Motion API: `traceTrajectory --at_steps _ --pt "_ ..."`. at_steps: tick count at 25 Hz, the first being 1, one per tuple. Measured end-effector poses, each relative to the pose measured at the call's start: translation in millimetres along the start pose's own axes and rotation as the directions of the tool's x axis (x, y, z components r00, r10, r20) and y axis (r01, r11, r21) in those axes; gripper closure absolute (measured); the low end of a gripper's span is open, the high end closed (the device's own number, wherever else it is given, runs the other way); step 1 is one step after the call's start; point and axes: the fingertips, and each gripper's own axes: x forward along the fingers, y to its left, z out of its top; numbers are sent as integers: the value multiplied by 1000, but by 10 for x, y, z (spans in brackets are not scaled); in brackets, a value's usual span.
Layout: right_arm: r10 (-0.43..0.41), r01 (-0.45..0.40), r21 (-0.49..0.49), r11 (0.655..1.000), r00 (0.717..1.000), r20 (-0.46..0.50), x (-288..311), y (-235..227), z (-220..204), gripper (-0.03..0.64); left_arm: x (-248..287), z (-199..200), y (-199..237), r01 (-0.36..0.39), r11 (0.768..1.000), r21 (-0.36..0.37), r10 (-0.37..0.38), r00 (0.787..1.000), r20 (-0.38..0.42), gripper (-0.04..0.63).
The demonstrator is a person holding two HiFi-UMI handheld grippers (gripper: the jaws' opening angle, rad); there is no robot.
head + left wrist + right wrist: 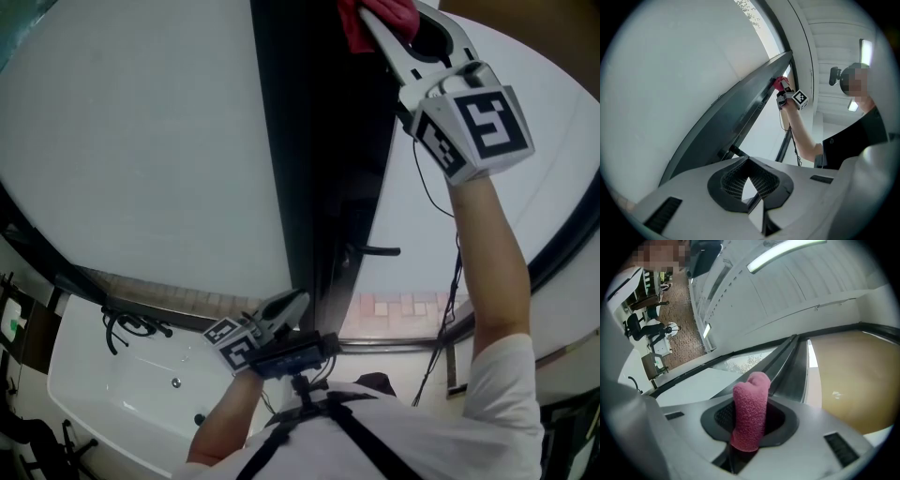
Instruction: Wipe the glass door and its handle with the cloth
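My right gripper (382,26) is raised high and shut on a pink-red cloth (386,13), which presses against the top of the dark door frame (323,141). In the right gripper view the cloth (751,404) stands up between the jaws, with the frame's upper edge (787,366) just behind it. The frosted glass pane (141,141) fills the left. A short dark handle (380,250) sticks out from the frame lower down. My left gripper (289,306) hangs low near the frame's foot, shut and holding nothing. From the left gripper view (749,183) the cloth (780,83) shows far up the frame.
A white tub (103,394) with a black tap (131,324) lies at the lower left. A thin cable (454,281) hangs beside my right arm. Pale floor tiles (403,305) show beyond the door. Another pale pane (544,169) stands to the right.
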Motion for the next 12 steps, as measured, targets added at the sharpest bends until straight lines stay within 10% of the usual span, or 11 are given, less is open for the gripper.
traceTrajectory --at_steps 12 --pt "18 -27 -300 954 999 -34 332 211 51 520 13 -10 172 -18 1000 -21 18 1000 -5 603"
